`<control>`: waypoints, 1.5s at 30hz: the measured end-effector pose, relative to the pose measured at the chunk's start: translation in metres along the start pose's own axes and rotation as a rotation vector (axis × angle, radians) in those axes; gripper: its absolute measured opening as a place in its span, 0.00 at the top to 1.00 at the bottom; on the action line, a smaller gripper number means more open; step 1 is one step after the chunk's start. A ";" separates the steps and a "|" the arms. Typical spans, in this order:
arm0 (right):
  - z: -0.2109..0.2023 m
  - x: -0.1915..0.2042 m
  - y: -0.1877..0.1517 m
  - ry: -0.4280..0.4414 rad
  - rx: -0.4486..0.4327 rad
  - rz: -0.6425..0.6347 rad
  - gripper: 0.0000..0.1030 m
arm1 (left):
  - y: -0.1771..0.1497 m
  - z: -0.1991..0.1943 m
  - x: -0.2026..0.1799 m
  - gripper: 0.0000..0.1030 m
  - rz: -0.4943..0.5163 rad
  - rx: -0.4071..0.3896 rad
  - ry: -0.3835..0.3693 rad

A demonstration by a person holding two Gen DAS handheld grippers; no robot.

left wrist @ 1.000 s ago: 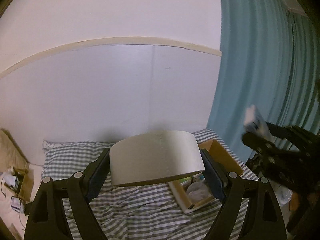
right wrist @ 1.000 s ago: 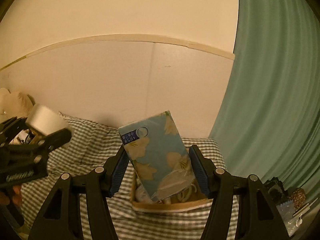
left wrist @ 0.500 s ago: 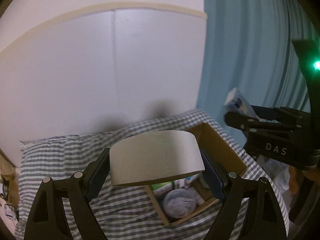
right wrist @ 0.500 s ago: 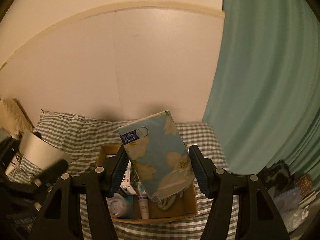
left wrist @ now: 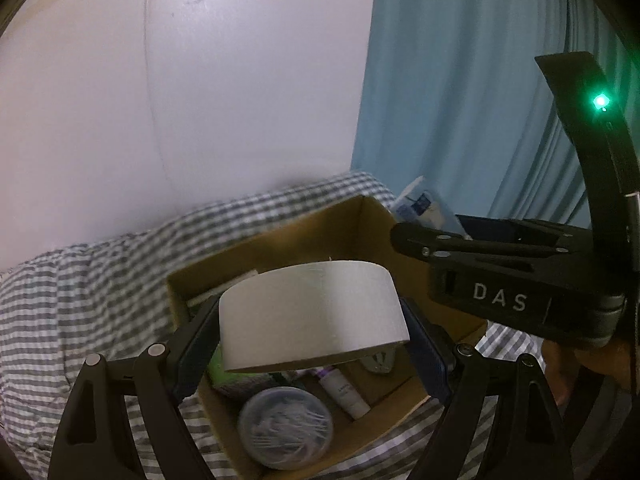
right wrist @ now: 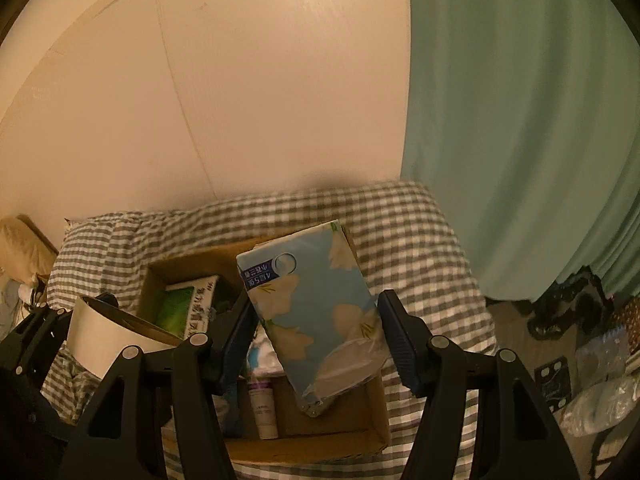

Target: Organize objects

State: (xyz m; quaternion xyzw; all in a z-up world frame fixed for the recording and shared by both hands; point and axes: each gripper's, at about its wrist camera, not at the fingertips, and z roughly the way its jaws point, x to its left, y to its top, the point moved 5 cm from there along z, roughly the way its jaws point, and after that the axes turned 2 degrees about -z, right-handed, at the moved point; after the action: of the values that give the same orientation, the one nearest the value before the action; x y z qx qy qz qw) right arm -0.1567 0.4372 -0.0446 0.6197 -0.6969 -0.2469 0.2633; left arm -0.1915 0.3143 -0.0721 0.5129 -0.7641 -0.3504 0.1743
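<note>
Both grippers carry cargo. Left gripper (left wrist: 314, 344) is clamped across a wide roll of pale tape (left wrist: 312, 316), pads pressed to its two sides; right gripper (right wrist: 316, 340) is clamped on a blue tissue pack (right wrist: 316, 312) printed with pale flowers, held tilted, its lower corner hanging past the pads.

A second ago both cameras looked mostly at wall, with the cardboard box (right wrist: 320, 446) small and far off on the checked bed (right wrist: 416, 240). Now both have swung down and in, and the open box fills the lower part of each view. The tape roll hangs over the box's left portion and the tissue pack over its right, neither yet down among the contents. Inside lie a round clear tub (left wrist: 286, 426), a small white tube (left wrist: 344, 390) and a green-printed carton (right wrist: 186, 308).

I judge the carry nearly done: lowering and letting go remain. Free floor shows on the box's right side, under the tissue pack; the tape's side looks more crowded.
</note>
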 end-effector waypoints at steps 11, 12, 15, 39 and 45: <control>-0.009 0.009 -0.001 0.031 -0.020 0.025 0.29 | -0.006 0.001 0.005 0.00 -0.034 0.020 0.003; -0.014 0.008 -0.001 0.030 -0.033 0.030 0.25 | -0.004 -0.004 0.008 0.00 -0.040 0.005 0.022; -0.031 0.011 0.003 0.022 -0.070 0.022 0.19 | 0.003 -0.017 0.012 0.00 -0.052 -0.022 0.009; -0.265 0.100 -0.003 -0.024 -0.438 -0.053 0.06 | 0.023 -0.269 0.129 0.00 -0.087 -0.352 0.222; -0.285 0.138 -0.012 -0.021 -0.475 -0.111 0.00 | -0.003 -0.291 0.142 0.00 -0.086 -0.369 0.274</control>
State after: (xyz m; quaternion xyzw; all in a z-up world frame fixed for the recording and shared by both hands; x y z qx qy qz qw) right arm 0.0314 0.2938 0.1662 0.5751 -0.5868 -0.4244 0.3805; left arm -0.0664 0.0813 0.1145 0.5470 -0.6340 -0.4183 0.3520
